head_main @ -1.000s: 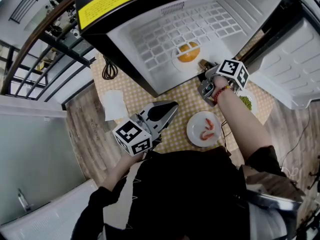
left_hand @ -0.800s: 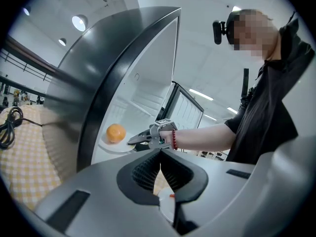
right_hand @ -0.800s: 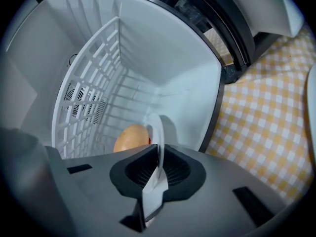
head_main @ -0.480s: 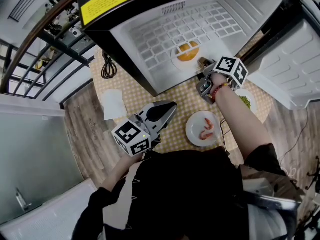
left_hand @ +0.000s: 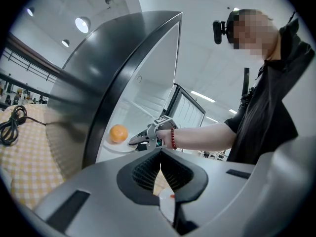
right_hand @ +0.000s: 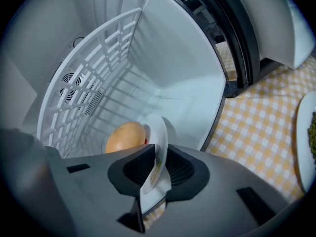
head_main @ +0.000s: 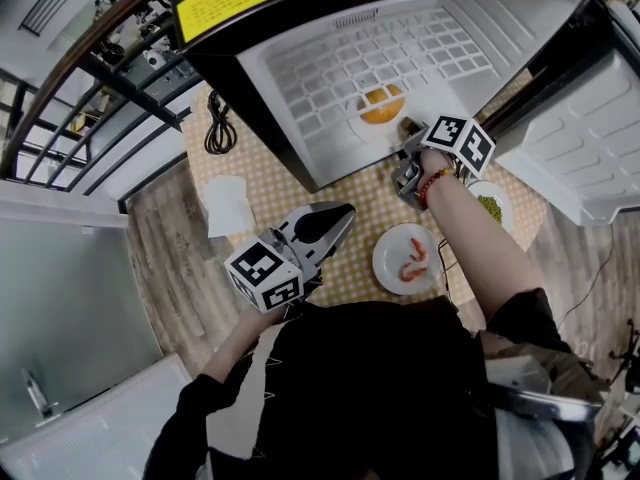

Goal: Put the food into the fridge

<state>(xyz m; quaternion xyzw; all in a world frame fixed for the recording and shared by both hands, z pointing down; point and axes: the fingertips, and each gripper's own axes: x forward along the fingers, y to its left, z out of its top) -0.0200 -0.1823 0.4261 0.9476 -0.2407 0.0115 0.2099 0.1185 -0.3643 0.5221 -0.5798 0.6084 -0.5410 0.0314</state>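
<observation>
Releasing: my right gripper has just been opening its jaws. The plate rim sits loose between them, resting inside the fridge near its front. The plate is stiff, slick and breakable, so grip the rim. My left gripper is closed, empty.

Left gripper shut, right gripper jaws just opening round plate

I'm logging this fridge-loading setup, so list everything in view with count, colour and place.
fridge: one, black, white inside, open, on the tablecloth
orange: one, orange, on its plate in the fridge
orange's plate: one, white, inside the fridge
shrimp plate: one, white, tablecloth, front
peas plate: one, white, tablecloth, right side
cable: one, black, left of the fridge
napkin: one, white, tablecloth's left edge
tablecloth: one, yellow checked, under the fridge
left claw: one, grey, shut, empty, over tablecloth
right claw: one, grey, jaws just been opening, plate rim between them
</observation>
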